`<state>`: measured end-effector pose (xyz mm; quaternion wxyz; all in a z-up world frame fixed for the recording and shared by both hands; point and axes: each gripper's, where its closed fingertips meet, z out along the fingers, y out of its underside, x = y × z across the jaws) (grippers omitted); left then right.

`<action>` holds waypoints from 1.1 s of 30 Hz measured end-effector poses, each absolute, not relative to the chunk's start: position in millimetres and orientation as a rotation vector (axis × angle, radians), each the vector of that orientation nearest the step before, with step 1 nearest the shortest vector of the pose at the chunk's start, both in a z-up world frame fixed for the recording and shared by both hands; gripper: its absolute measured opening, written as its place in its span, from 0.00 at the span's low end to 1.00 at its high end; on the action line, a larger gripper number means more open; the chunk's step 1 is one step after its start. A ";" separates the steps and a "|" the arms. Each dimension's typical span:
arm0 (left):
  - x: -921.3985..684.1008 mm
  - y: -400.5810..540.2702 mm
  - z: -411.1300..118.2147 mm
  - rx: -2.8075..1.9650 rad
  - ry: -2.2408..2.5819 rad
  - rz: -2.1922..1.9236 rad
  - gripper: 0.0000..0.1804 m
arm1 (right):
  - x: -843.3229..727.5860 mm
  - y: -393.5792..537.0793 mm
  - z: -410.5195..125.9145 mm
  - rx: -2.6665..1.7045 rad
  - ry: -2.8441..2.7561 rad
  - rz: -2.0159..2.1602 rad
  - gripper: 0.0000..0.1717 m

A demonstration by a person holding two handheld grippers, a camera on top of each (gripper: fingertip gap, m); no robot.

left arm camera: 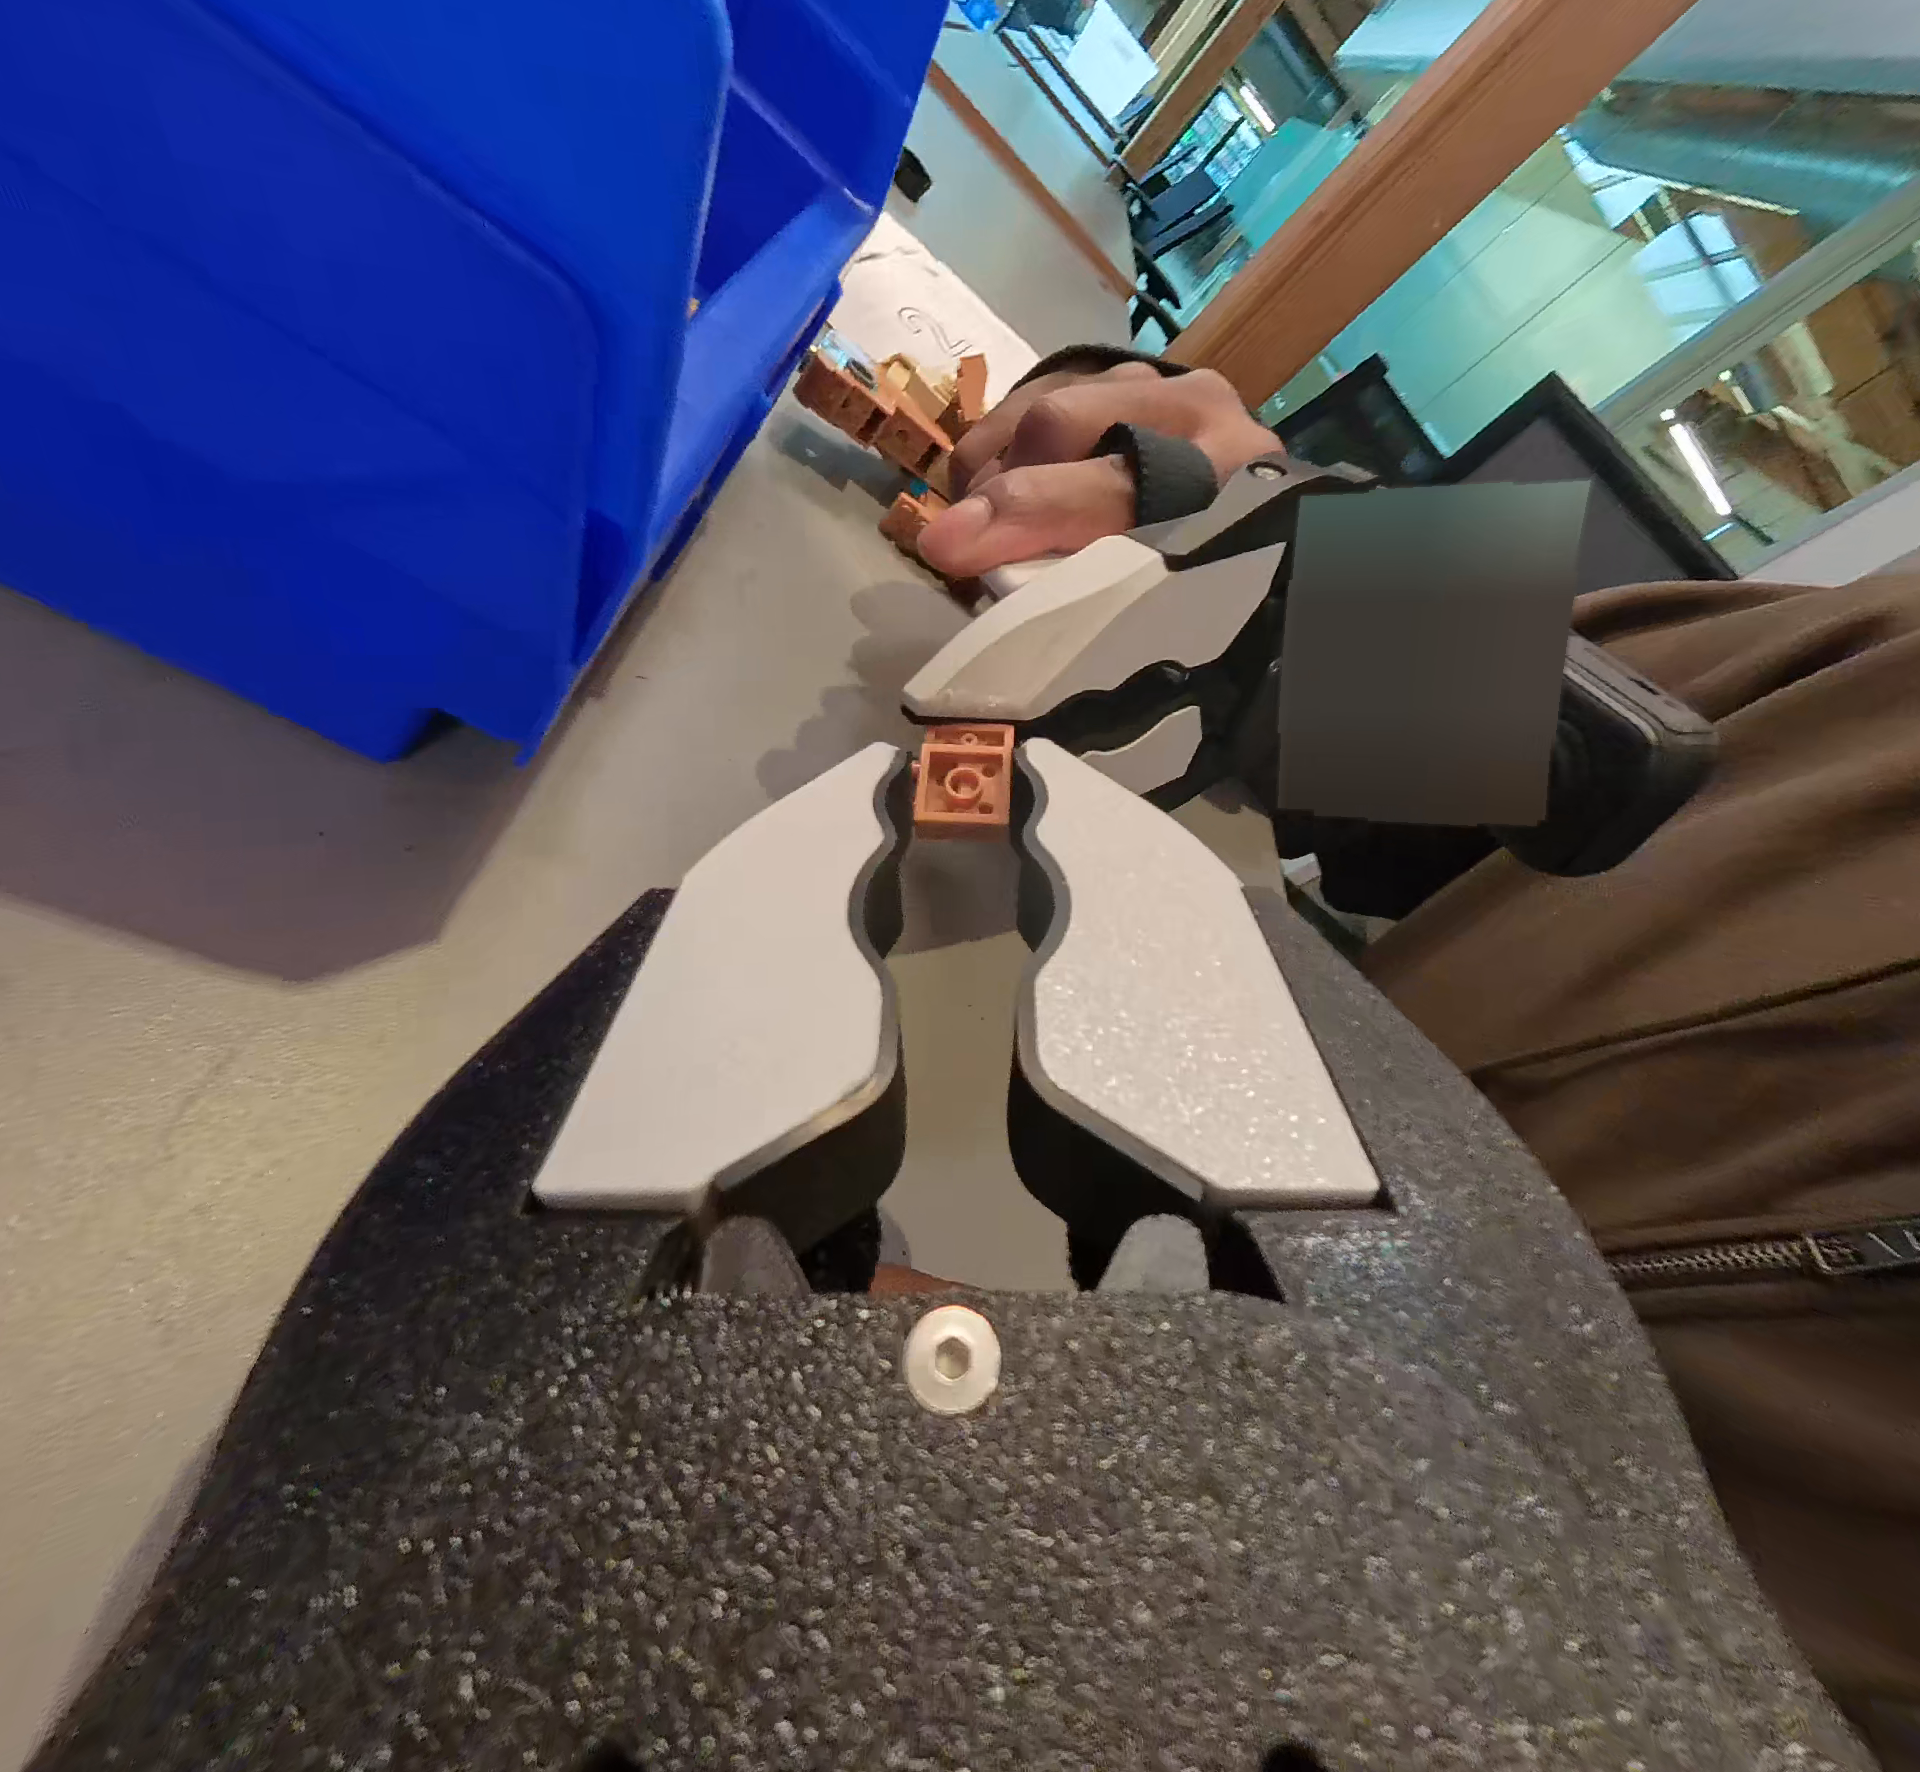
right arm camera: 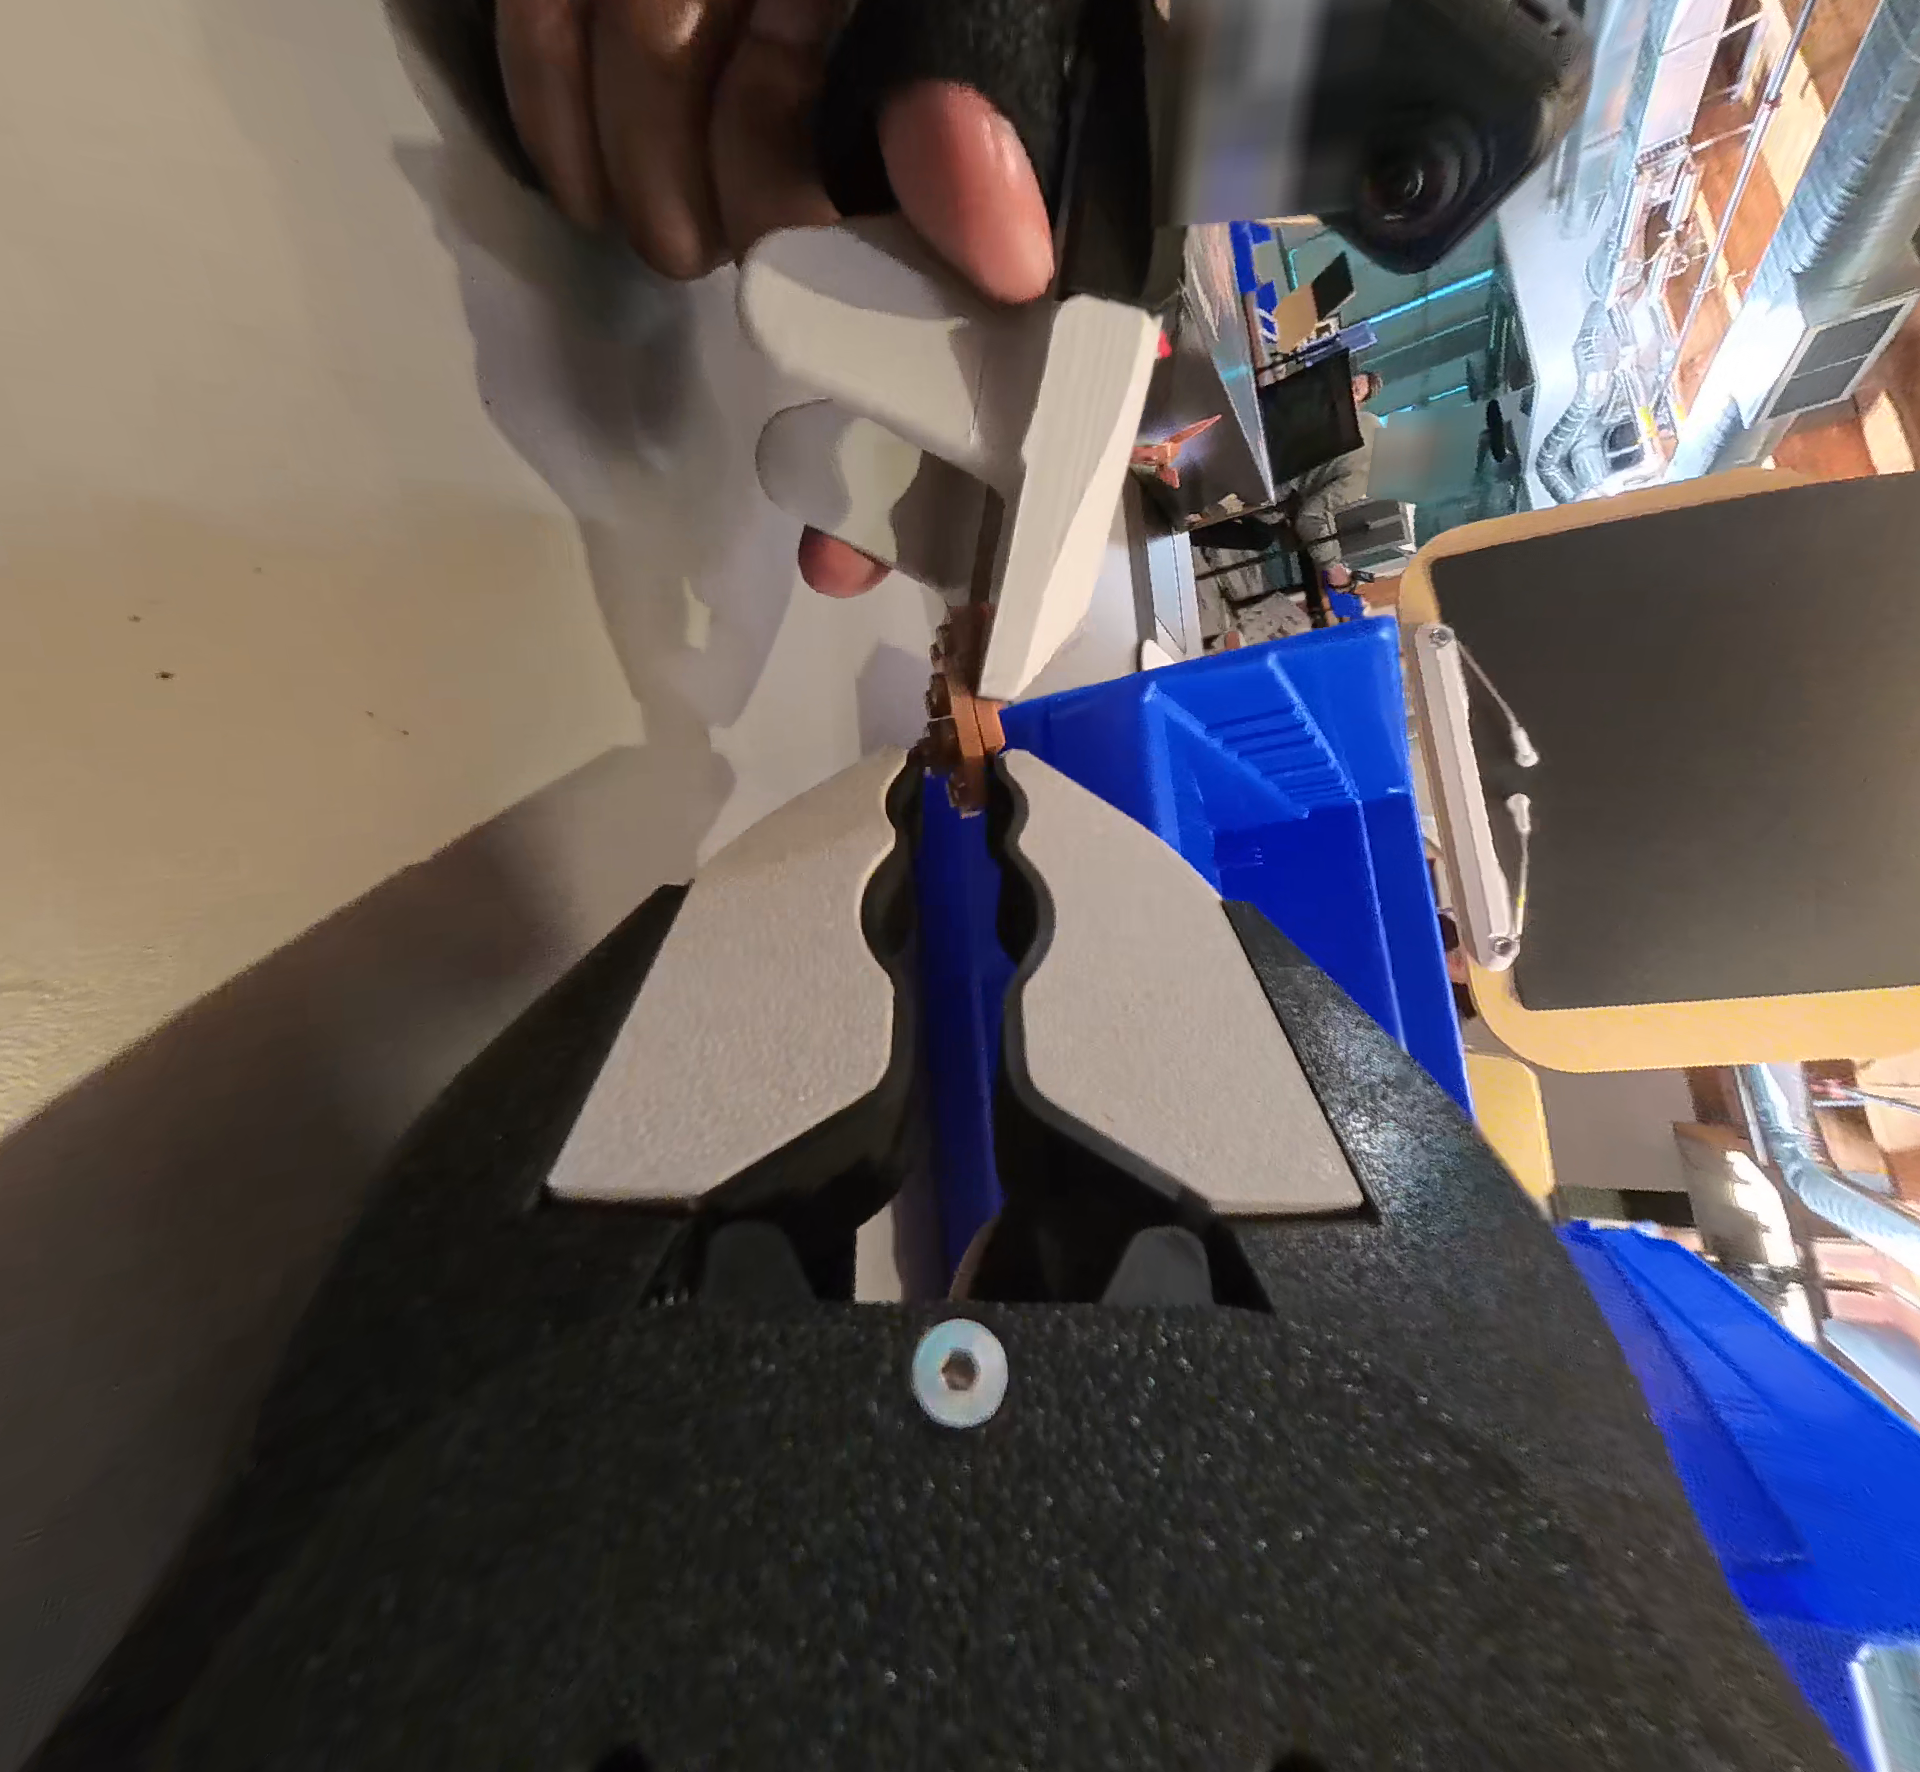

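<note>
Right at its fingertips the left gripper (left arm camera: 962, 780) is clamped on an orange brick (left arm camera: 962, 790), underside towards the camera. Just beyond, the right gripper (right arm camera: 956, 766) pinches an orange plate (right arm camera: 971, 751) edge-on, joined to that brick. Blue bins (left arm camera: 364, 268) stand to the left gripper's left on the grey table (left arm camera: 208, 1047).
</note>
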<state>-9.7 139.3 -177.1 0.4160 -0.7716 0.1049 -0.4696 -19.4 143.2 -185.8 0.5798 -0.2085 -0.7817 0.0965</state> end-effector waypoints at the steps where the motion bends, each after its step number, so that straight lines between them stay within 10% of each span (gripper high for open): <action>1: -9.5 138.8 -176.2 -1.932 0.264 -1.191 0.10 | -19.2 142.4 -185.3 -0.502 -1.831 0.249 0.07; 33: -8.4 124.4 -180.2 -1.787 0.816 -0.765 0.04 | -8.6 122.1 -192.8 -1.238 -1.935 1.167 0.06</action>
